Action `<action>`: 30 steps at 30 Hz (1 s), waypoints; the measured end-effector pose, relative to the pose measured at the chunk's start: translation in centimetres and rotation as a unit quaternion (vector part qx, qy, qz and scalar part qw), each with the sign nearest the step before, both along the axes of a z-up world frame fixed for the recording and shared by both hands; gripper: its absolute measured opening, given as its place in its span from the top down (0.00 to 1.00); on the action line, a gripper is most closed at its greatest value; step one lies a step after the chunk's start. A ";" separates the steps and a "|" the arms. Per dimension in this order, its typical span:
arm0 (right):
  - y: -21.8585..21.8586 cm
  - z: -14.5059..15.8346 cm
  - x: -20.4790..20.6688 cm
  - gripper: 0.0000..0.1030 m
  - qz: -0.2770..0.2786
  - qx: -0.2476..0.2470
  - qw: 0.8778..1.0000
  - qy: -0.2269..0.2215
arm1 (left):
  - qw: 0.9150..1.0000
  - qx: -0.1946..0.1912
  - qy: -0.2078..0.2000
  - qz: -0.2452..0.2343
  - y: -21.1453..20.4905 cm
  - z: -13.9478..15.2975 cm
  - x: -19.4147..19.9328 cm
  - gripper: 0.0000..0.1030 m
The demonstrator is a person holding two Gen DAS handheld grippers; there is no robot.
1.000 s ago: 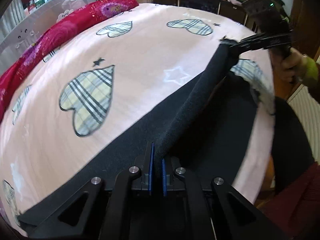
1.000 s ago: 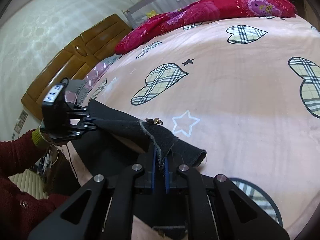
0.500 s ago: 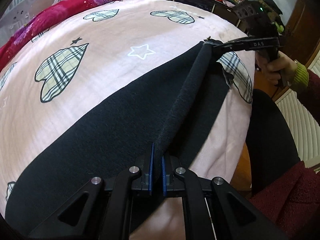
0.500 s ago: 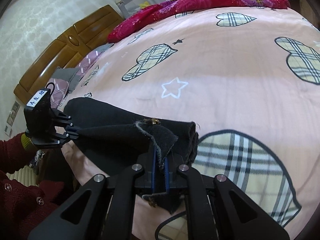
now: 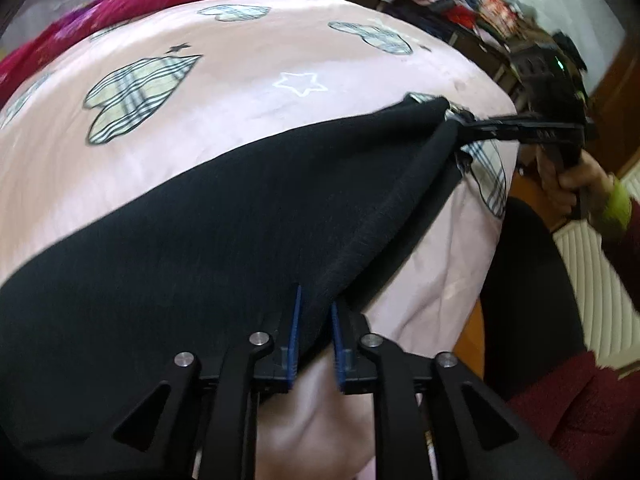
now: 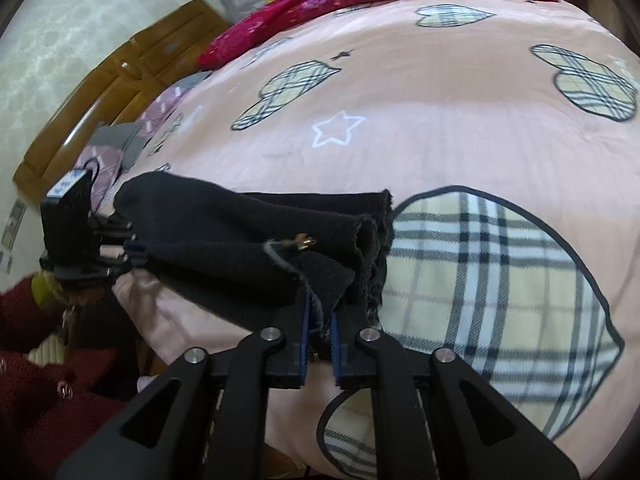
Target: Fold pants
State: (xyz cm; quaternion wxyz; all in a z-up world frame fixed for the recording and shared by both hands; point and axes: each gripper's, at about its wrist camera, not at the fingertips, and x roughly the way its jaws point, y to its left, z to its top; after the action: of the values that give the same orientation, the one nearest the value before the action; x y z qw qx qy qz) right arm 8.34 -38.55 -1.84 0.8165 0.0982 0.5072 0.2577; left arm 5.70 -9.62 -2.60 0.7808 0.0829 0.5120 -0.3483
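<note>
Black pants [image 5: 192,248] lie across the near edge of a pink bed [image 5: 248,120]; they also show in the right wrist view [image 6: 240,232]. My left gripper [image 5: 315,312] has its jaws slightly parted around a raised fold of the pants' edge. My right gripper [image 6: 321,312] has its jaws slightly parted with the pants' corner between them; a small gold zipper pull [image 6: 300,243] shows above. The right gripper also shows far right in the left wrist view [image 5: 460,120], the left gripper at left in the right wrist view [image 6: 132,248].
The pink sheet carries plaid hearts [image 6: 500,280] and stars. A red floral blanket [image 5: 140,0] lies along the far side. A wooden headboard [image 6: 100,92] and pillows stand at left. Cluttered shelves [image 5: 440,0] and a radiator [image 5: 592,272] are off the bed's right side.
Both grippers lowered the pants toward the bed's near edge, and the cloth now lies flatter. Both sets of jaws have parted slightly from fully clamped.
</note>
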 end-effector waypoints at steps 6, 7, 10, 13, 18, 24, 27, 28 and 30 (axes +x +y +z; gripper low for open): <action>-0.6 3.8 -2.5 0.37 -0.062 -0.050 0.995 -0.052 | 0.994 -0.040 0.014 0.101 5.5 1.0 -2.0 0.61; -0.4 4.5 -2.8 0.37 -0.062 -0.041 0.995 -0.060 | 0.992 -0.045 0.015 0.114 6.3 1.2 -2.3 0.60; 1.9 5.9 -3.1 0.37 -0.041 -0.025 0.996 -0.077 | 0.981 -0.061 0.019 0.182 10.3 1.6 -3.2 0.49; 6.3 6.1 -3.1 0.37 0.007 -0.008 0.997 -0.079 | 0.963 -0.079 0.021 0.257 14.8 2.0 -3.9 0.48; 15.3 4.9 -2.8 0.37 0.097 0.008 0.992 -0.077 | 0.917 -0.099 0.028 0.386 22.8 1.9 -4.0 0.45; 26.3 3.0 -3.2 0.37 0.192 -0.022 0.977 -0.089 | 0.866 -0.100 0.028 0.489 30.2 1.9 -2.6 0.39; 30.1 2.6 -3.2 0.37 0.220 -0.036 0.970 -0.100 | 0.848 -0.094 0.038 0.520 32.4 1.4 -1.4 0.38; 31.2 2.5 -3.1 0.37 0.227 -0.047 0.967 -0.108 | 0.840 -0.090 0.043 0.533 33.2 1.0 -1.1 0.38; 33.2 2.4 -3.1 0.37 0.240 -0.073 0.960 -0.123 | 0.825 -0.090 0.048 0.556 35.0 0.3 -0.5 0.38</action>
State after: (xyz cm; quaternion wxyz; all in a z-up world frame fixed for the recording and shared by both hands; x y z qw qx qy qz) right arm 5.20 -5.40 0.61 0.7915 -0.1189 0.4288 0.4189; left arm 5.19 25.37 -2.28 0.8208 -0.3027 0.4747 0.0967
